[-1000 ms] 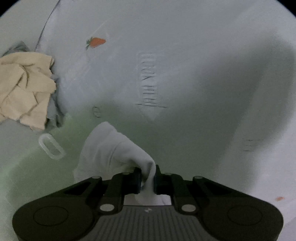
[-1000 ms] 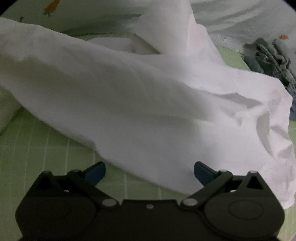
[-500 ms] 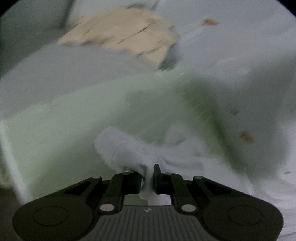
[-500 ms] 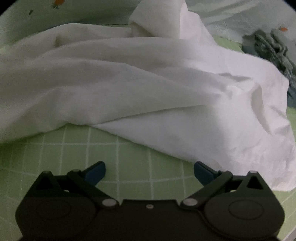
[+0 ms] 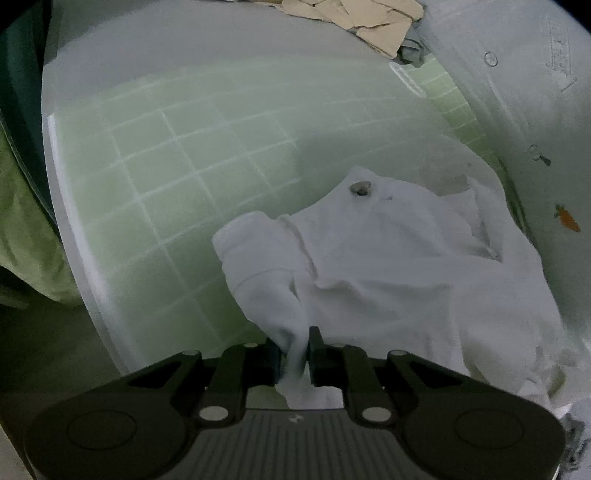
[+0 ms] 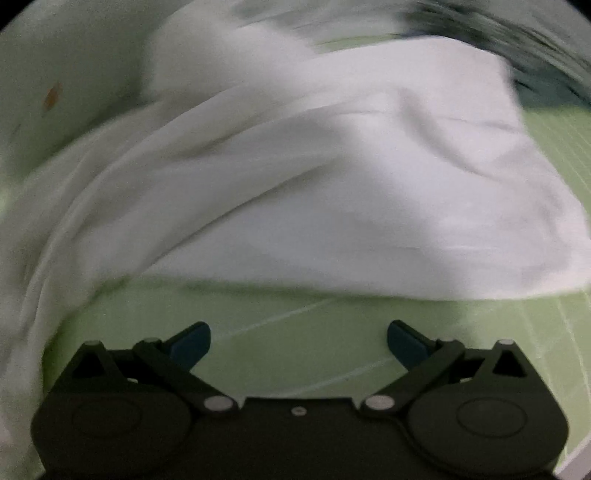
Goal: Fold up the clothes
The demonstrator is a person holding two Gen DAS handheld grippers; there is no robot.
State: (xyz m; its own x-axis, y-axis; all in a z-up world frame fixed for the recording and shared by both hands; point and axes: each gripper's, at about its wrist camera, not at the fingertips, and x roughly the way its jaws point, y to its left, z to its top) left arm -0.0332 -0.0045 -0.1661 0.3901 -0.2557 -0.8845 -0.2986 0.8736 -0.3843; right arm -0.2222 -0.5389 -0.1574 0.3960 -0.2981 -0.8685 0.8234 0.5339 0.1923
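A white garment [image 5: 388, 266] with a small button [image 5: 361, 188] lies crumpled on a green grid mat [image 5: 177, 177]. My left gripper [image 5: 293, 350] points steeply down and has a bunched fold of the garment between its black fingers; its jaws are opening, but the pads still touch the cloth. In the right wrist view the same white garment [image 6: 314, 184] is spread across the mat [image 6: 295, 325], blurred. My right gripper [image 6: 299, 341] is wide open just short of its near hem, with nothing between its blue fingertips [image 6: 192, 339].
A beige cloth [image 5: 354, 14] lies at the mat's far end beside a clear oval ring [image 5: 406, 79]. A pale sheet with carrot prints [image 5: 567, 218] borders the mat. Dark patterned clothes [image 6: 517, 33] lie beyond the garment. An olive cloth [image 5: 22, 229] hangs at the mat's left edge.
My left gripper swung round and came down to the mat, bringing the held fold with it. My right gripper slid sideways along the garment's hem and rolled, staying open.
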